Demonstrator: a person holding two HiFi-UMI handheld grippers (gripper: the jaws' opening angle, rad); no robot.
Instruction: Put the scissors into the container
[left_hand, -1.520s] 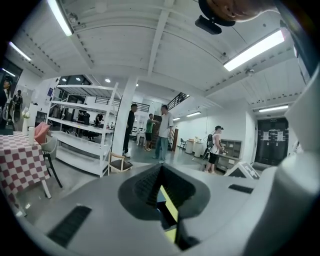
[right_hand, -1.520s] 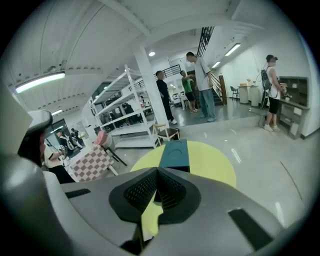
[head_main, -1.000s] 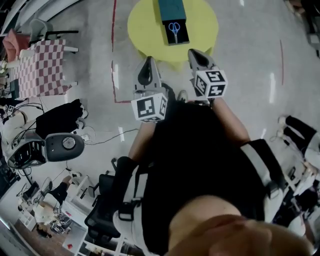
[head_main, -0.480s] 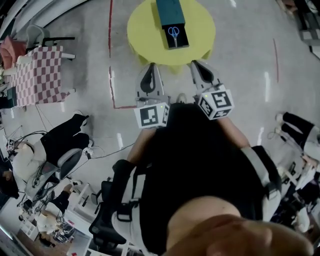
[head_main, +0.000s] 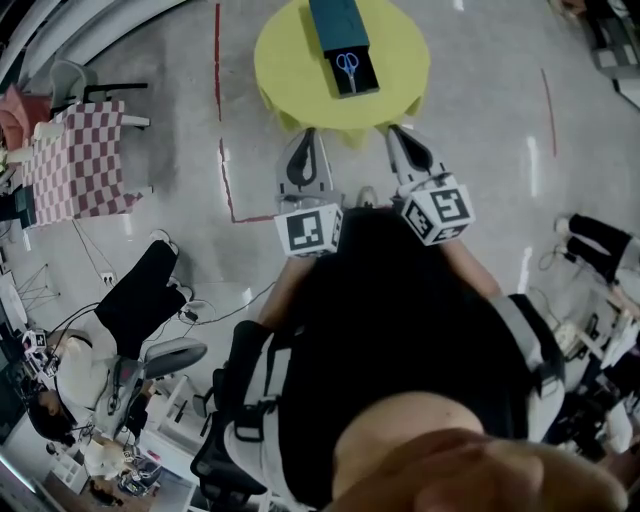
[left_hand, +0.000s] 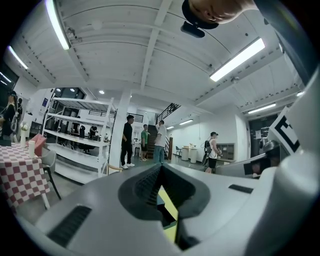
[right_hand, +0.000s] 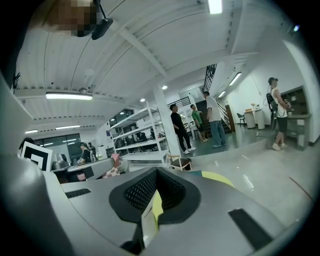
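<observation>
Blue-handled scissors (head_main: 347, 64) lie in the black open end of a long teal container (head_main: 337, 20) on a round yellow table (head_main: 285, 55) at the top of the head view. My left gripper (head_main: 308, 134) and right gripper (head_main: 394, 130) hang over the floor just short of the table's near edge, side by side, both pointing at it. Each pair of jaws is shut with nothing between them. In the left gripper view (left_hand: 160, 176) and the right gripper view (right_hand: 154, 175), only a thin slit shows a strip of yellow table.
A red-checked table (head_main: 75, 150) with a chair stands at the left. Red tape lines (head_main: 222, 165) mark the floor beside the yellow table. A black office chair (head_main: 150, 300) and desks are at the lower left. Several people (left_hand: 127, 140) stand far off by shelving.
Both grippers have drawn back a little from the table toward the body and sit lower in the head view. The scissors and container have not moved.
</observation>
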